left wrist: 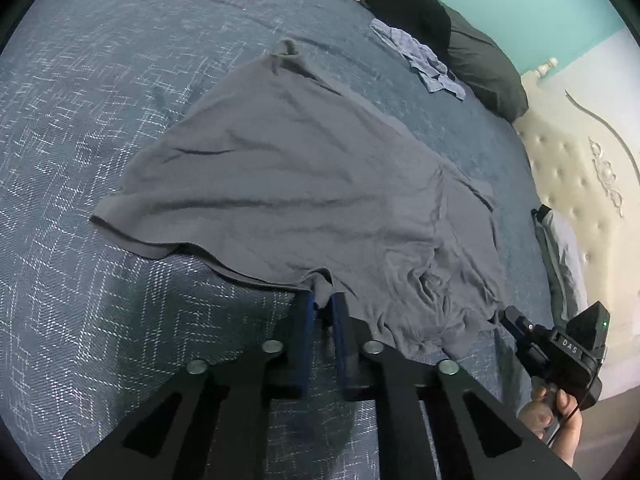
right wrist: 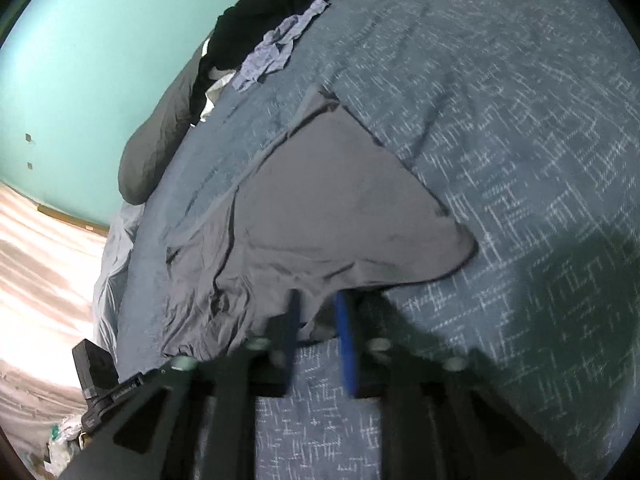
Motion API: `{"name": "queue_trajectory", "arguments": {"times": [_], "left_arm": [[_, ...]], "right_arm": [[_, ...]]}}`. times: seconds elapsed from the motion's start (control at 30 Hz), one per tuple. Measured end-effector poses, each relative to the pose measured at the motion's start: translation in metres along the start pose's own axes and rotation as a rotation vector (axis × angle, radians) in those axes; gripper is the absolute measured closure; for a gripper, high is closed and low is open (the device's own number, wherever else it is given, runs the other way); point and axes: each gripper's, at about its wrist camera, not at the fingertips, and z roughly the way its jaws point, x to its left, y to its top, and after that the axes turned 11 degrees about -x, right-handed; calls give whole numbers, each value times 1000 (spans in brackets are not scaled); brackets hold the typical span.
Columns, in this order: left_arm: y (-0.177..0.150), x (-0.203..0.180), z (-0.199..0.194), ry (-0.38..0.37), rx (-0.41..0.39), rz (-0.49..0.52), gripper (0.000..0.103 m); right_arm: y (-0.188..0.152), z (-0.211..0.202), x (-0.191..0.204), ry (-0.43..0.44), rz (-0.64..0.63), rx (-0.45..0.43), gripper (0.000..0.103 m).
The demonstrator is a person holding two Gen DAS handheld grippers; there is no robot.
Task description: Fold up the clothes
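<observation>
A grey garment (left wrist: 296, 184) lies spread on the blue patterned bedspread (left wrist: 100, 100), rumpled at its near right end. My left gripper (left wrist: 323, 304) is at the garment's near hem, shut with a fold of the hem pinched between its blue-padded fingers (left wrist: 306, 312). My right gripper (left wrist: 510, 318), held by a hand (left wrist: 560, 420), meets the garment's bunched right corner. In the right wrist view, which is blurred, the right gripper (right wrist: 317, 308) has the near edge of the grey garment (right wrist: 332, 200) between its fingers and looks shut on it.
A pile of black clothes (left wrist: 404, 0) and a crumpled pale blue cloth (left wrist: 428, 60) lie at the far side, beside a dark pillow (left wrist: 484, 68). A cream tufted headboard (left wrist: 576, 152) borders the bed under a teal wall (right wrist: 80, 80). Pale floor (right wrist: 40, 260) shows past the bed's edge.
</observation>
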Motion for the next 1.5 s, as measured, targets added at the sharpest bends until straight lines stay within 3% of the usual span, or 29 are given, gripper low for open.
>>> {"name": "queue_trajectory", "arguments": {"times": [0.13,0.33,0.43,0.47,0.53,0.87,1.17,1.33,1.4,1.5], "left_arm": [[-1,-1,-7,12,-6,10,99],[-6,-8,-33,43,-20,43,94],[-6,-16,-41,17,-25,56,85],[-8,-21,-41,7,-21,67,81],[-12,-28,-38,-12,-4,83,80],[-26,-33,-11,-50,61,57,80],[-31,-39,2,-55,80,76,81],[-32,-39,5,-51,82,88,88],[-32,-37,7,-43,82,91,96],[-31,-36,7,-45,84,92,99]], "right_arm": [[4,-5,0,6,20,-19,99],[3,-22,1,-144,16,-32,96],[2,-33,8,-130,10,-43,89],[0,-37,14,-113,-5,-45,79],[-6,-36,27,-64,-32,-29,74],[-52,6,63,6,-125,125,74],[-62,20,75,23,-195,138,74],[-67,29,79,19,-219,160,77],[-67,32,80,21,-230,162,86],[-66,36,80,21,-240,157,97]]}}
